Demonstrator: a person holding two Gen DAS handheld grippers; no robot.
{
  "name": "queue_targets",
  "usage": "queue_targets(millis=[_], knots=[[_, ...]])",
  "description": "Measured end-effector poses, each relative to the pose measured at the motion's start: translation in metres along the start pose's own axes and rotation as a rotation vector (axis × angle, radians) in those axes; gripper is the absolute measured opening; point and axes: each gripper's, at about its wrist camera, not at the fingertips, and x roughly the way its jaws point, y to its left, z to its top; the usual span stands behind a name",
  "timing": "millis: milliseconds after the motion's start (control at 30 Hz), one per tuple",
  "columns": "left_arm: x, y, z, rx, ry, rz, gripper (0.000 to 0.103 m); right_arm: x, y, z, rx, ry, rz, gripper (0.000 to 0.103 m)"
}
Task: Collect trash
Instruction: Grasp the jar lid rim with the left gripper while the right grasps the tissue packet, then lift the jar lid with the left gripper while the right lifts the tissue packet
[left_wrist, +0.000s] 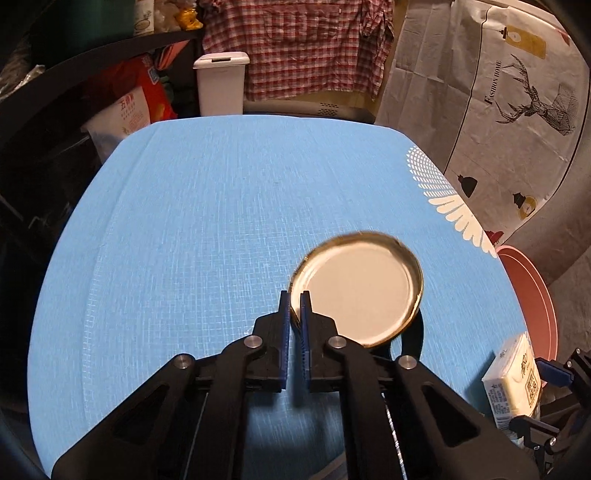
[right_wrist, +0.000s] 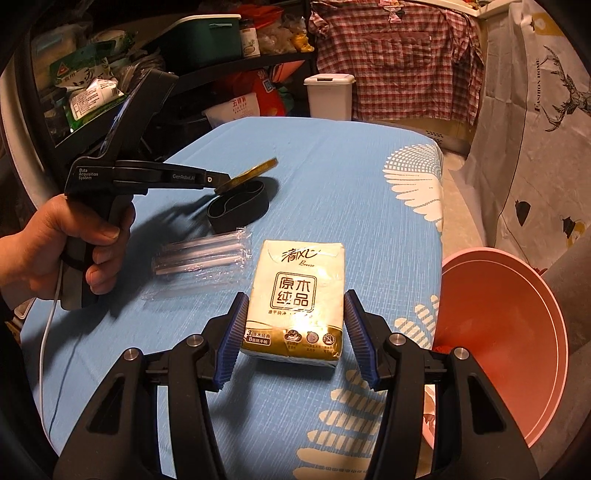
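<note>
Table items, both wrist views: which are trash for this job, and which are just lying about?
Job:
jar lid, shut in the left hand-held gripper
tissue pack, between the open right hand-held gripper
plastic wrapper
black band
pink bin

Lying about:
white bin
checked shirt
shelf clutter

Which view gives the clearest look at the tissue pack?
The right wrist view. The tissue pack lies flat on the blue table, whole and with its print readable, between the fingers of the open right claw. The left wrist view shows only part of it, at the frame's lower right edge.
</note>
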Motion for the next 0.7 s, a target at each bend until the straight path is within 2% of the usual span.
queue_targets(millis=[367,533,633,700], knots=[[-0.023,0.013,0.003,-0.011,-0.05,0.085,0.003,-0.011,-0.005,0.001,0.019,-0.027,-0.015,0.053],[-0.016,0.02,-0.003,-0.018,0.006,0.065,0.003,-0.015,-0.002,0.0,0.017,-0.033,-0.016,0.053],[-0.01,0.017,-0.008,0.013,0.024,0.09,0.013,-0.016,-0.001,0.0,0.013,-0.035,-0.017,0.053],[-0.009,0.015,-0.01,0.016,0.025,0.083,0.015,-0.016,0.0,-0.001,0.016,-0.035,-0.018,0.053]])
